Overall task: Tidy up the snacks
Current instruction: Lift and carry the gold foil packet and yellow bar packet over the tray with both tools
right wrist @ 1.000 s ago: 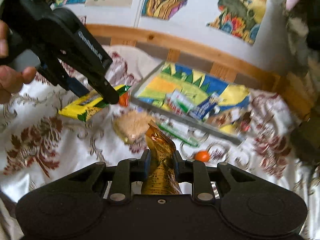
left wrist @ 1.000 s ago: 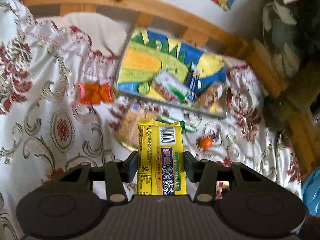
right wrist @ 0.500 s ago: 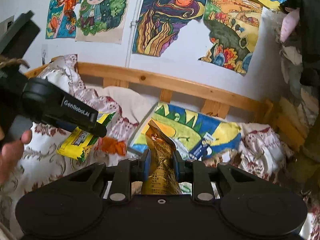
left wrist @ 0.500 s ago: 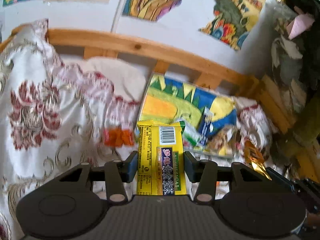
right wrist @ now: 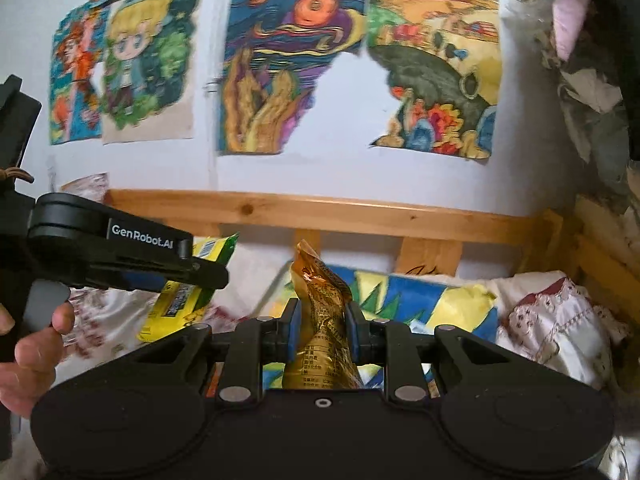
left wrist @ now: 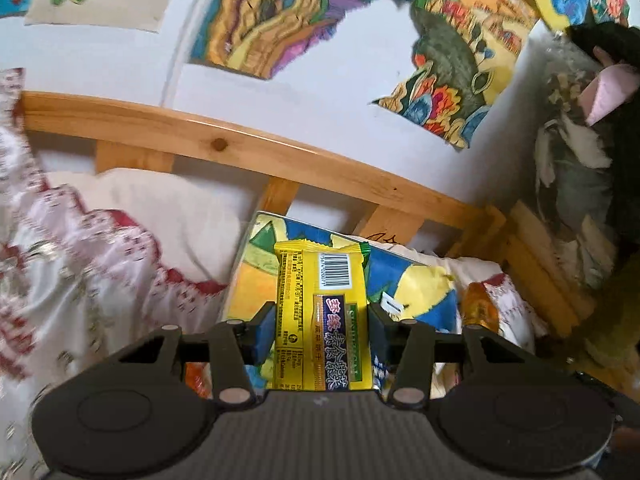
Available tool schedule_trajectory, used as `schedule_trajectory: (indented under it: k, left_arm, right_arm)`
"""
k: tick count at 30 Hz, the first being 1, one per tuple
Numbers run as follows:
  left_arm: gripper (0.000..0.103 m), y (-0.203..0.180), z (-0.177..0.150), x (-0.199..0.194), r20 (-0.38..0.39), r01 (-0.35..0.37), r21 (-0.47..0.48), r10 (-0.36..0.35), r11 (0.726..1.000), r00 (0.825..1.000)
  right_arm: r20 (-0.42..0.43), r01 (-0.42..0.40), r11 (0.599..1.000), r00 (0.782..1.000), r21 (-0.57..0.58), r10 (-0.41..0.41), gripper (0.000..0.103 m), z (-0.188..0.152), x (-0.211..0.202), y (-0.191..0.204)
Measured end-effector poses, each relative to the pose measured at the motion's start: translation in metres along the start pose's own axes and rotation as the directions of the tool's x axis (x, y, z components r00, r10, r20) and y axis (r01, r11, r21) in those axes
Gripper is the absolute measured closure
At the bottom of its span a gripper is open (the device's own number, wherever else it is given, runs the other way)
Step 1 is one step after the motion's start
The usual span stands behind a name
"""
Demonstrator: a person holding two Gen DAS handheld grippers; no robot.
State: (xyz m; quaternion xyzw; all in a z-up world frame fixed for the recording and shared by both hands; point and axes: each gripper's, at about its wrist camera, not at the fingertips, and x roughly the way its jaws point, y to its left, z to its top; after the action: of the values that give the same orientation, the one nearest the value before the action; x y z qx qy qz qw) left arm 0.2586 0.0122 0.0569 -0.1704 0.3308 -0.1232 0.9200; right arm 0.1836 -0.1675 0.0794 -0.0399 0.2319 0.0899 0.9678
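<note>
The left gripper pinches a yellow snack packet; the right gripper pinches a gold packet.

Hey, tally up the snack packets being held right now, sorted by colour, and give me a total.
Yellow packet, in the left hand-held gripper: 1
Golden-brown packet, in the right hand-held gripper: 1
Total held: 2
Other snacks on the colourful tray are mostly hidden, so not counted.
</note>
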Motion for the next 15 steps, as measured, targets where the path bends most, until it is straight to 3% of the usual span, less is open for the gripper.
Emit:
schedule_trajectory:
  k: [4, 7, 15]
  left_arm:
    - [0.051, 0.003, -0.004, 0.051, 0.002, 0.028, 0.007, -0.028, 1.000, 1.000]
    - [0.051, 0.008, -0.013, 0.080, 0.002, 0.017, 0.008, -0.017, 1.000, 1.000]
    - [0.051, 0.030, -0.041, 0.131, -0.056, 0.081, 0.016, -0.080, 0.997, 0.995]
  right_arm:
    - [0.033, 0.010, 0.997, 0.999, 0.082, -0.013, 0.078, -0.014, 0.046, -0.032]
    - [0.000, 0.010, 0.987, 1.000, 0.159, -0.010, 0.078, -0.020, 0.078, -0.050]
    - [-0.085, 0.018, 0.983, 0.996, 0.185, -0.002, 0.078, -0.042, 0.134, -0.054]
